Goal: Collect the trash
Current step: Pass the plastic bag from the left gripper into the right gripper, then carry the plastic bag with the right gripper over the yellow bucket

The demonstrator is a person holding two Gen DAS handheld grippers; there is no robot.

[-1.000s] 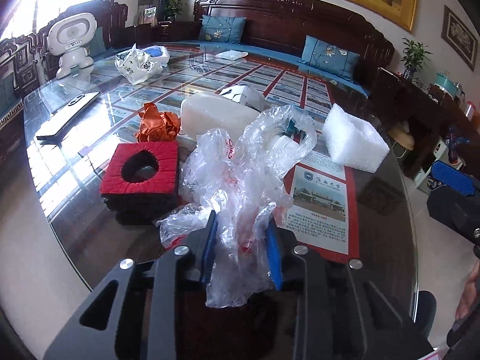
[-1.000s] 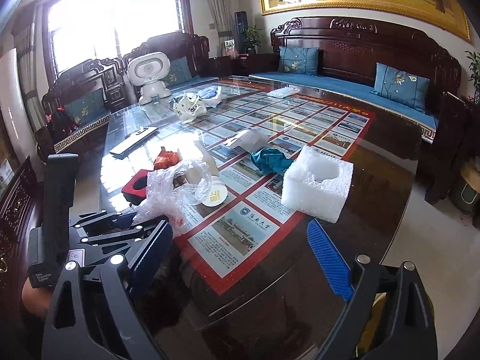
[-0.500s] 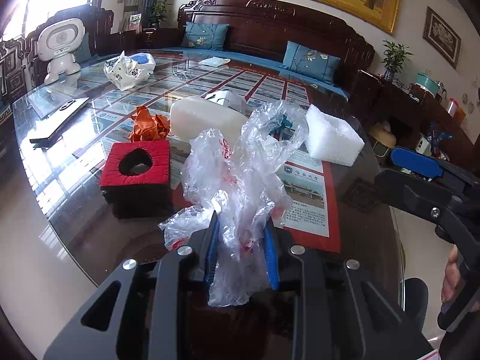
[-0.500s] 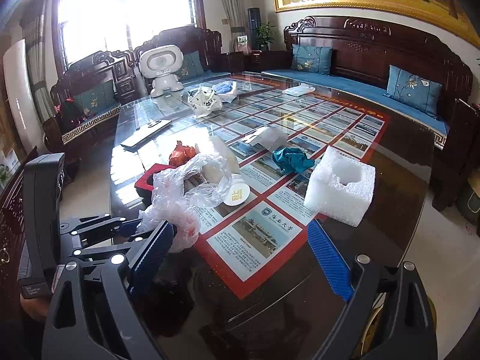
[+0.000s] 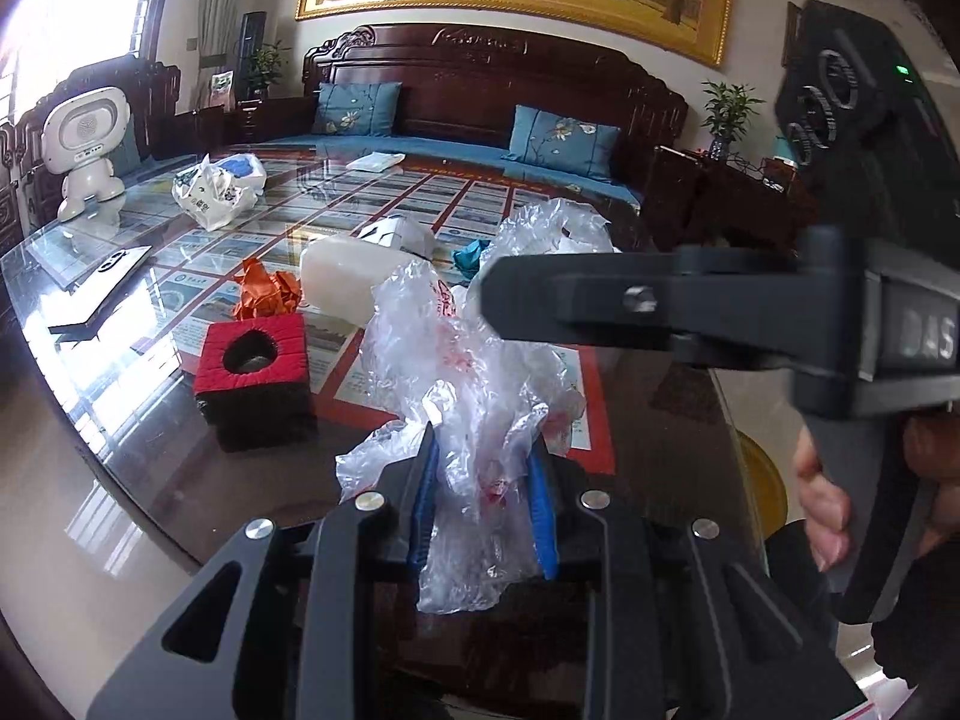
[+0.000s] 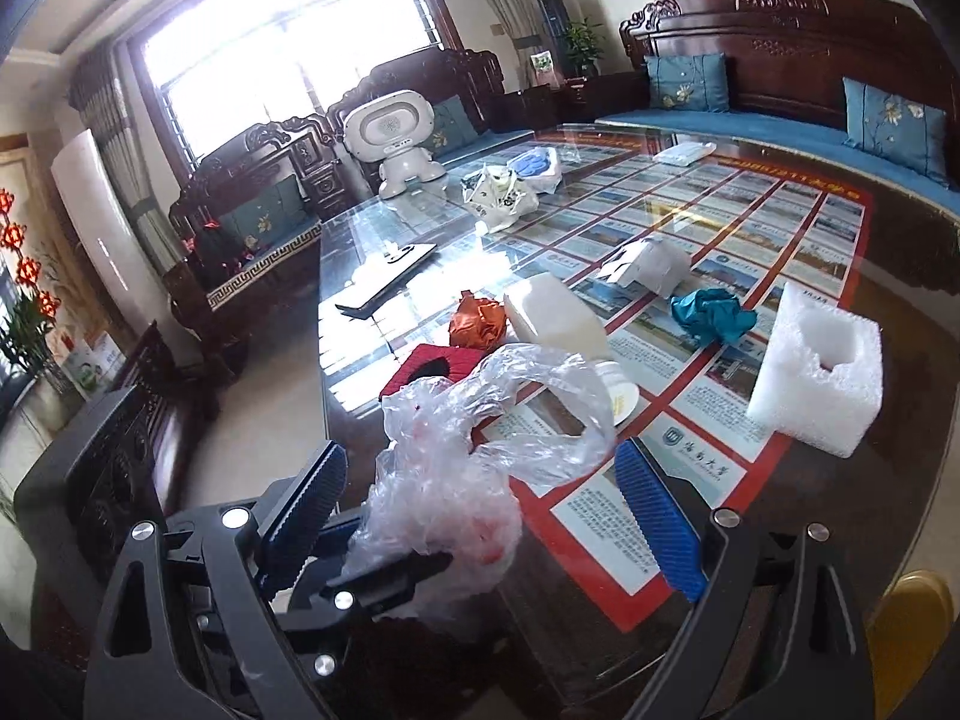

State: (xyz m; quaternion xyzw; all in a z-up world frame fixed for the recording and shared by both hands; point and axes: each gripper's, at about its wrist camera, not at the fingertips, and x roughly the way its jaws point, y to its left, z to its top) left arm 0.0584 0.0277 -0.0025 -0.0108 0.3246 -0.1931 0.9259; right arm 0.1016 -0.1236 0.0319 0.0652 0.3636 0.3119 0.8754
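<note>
My left gripper (image 5: 483,483) is shut on a crumpled clear plastic bag (image 5: 474,372) held over the near edge of the glass table (image 5: 150,438). My right gripper (image 6: 480,480) is open, its blue pads on either side of the same bag (image 6: 456,480). It crosses the left wrist view from the right, just above the bag. Loose trash lies on the table: an orange wrapper (image 6: 477,321), a teal wrapper (image 6: 711,315), a white foam block (image 6: 819,381), a translucent white container (image 6: 555,318) and a red-topped black box (image 5: 255,381).
A white bag (image 6: 501,195), a white toy robot (image 6: 399,141) and a flat dark device (image 6: 387,279) sit further back on the table. A small white box (image 6: 651,264) lies mid-table. Dark wooden sofas with blue cushions surround the table.
My right gripper has swung left and forward until its open fingers bracket the bag. My left gripper has stayed shut on the bag and lifted it slightly.
</note>
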